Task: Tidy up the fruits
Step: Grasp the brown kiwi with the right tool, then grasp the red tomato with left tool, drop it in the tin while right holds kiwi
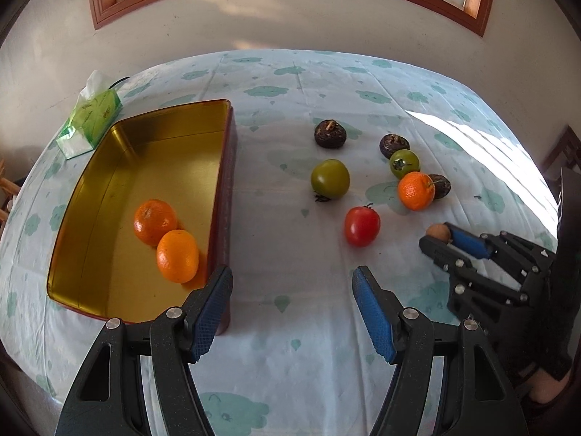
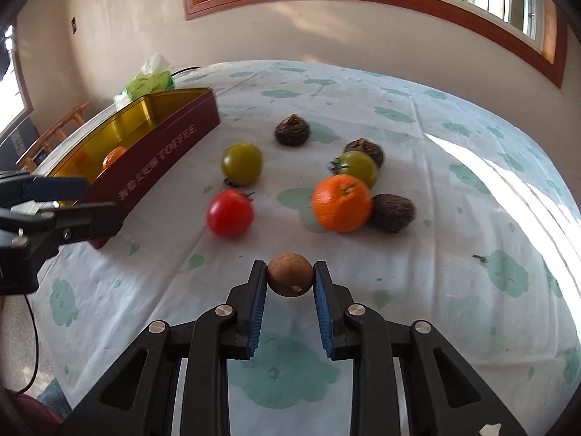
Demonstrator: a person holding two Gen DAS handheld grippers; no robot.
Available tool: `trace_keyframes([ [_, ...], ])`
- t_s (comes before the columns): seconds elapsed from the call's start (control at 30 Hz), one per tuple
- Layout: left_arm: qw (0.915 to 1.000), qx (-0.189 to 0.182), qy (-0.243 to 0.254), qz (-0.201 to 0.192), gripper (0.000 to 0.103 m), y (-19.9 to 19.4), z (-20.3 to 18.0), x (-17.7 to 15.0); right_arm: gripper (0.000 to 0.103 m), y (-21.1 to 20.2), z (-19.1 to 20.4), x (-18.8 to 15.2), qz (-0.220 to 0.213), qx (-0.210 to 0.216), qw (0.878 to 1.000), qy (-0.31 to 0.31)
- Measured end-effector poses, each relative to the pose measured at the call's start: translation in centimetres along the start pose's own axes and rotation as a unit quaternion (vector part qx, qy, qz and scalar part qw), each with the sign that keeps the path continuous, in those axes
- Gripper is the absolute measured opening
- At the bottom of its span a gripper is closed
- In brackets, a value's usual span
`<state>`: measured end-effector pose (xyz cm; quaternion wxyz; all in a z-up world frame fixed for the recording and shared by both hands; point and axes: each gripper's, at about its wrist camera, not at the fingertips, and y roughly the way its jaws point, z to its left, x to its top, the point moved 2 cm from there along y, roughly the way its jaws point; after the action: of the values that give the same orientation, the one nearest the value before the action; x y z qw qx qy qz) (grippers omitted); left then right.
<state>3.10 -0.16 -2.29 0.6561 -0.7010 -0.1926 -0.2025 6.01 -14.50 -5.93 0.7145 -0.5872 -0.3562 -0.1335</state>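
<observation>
Between the blue pads of the right hand-held gripper [image 2: 290, 279] sits a small brown longan [image 2: 290, 279], clamped on both sides near the fingertips and apparently just off the tabletop [image 2: 454, 309] (contact underneath is hard to judge).

Left hand-held gripper [image 1: 292, 285] is spread wide with nothing in it, hovering by the near right corner of the toffee tin [image 1: 227, 181]. One fingertip overlaps the tin's corner in the left wrist view; can't tell if they touch.

Tin already holds two mandarins [image 1: 167, 239], touching each other. Still loose on the cloth:
- red tomato [image 2: 229, 213]
- two green tomatoes [image 2: 242, 164]
- one more mandarin [image 2: 341, 203], pressed against a dark brown fruit [image 2: 393, 213]
- two more dark wrinkled fruits [image 2: 292, 130] further back (type unclear)

A green tissue pack [image 1: 90, 121] stands behind the tin.

My read: we're mid-transfer with the longan, task well under half done. Next move looks like lift, carry left over the red tomato and the tin's maroon wall, and release inside. The grip is far out on the pads and the fruit is round, so slipping out is the risk. The left gripper is parked near the drop path and may need to clear.
</observation>
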Motion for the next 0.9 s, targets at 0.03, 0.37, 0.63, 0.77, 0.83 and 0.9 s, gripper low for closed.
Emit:
trace_keyframes([
  [0.03,1.0000,-0.006,0.000,0.001,0.069,0.3,-0.4,0.2,0.024,0.0,-1.1,0.2,-0.002,-0.010,1.000,0.010],
  [0.37,0.9991,-0.037,0.001,0.023,0.067,4.1,-3.0,2.0,0.024,1.2,-7.4,0.2,0.008,-0.060,0.996,0.071],
  [0.63,0.9984,-0.041,0.007,0.039,0.051,6.5,-4.2,2.6,0.024,1.3,-7.7,0.1,0.008,-0.052,0.995,0.081],
  [0.77,0.9981,-0.043,0.010,0.043,0.043,7.1,-4.4,2.8,0.024,1.3,-7.7,0.1,0.008,-0.052,0.995,0.081],
  [0.83,0.9983,-0.040,0.015,0.039,0.036,7.2,-4.6,2.9,0.024,1.3,-7.7,0.1,0.008,-0.052,0.995,0.081],
  [0.9,0.9985,-0.036,0.018,0.038,0.033,7.3,-4.7,2.9,0.024,1.3,-7.7,0.1,0.008,-0.051,0.995,0.082],
])
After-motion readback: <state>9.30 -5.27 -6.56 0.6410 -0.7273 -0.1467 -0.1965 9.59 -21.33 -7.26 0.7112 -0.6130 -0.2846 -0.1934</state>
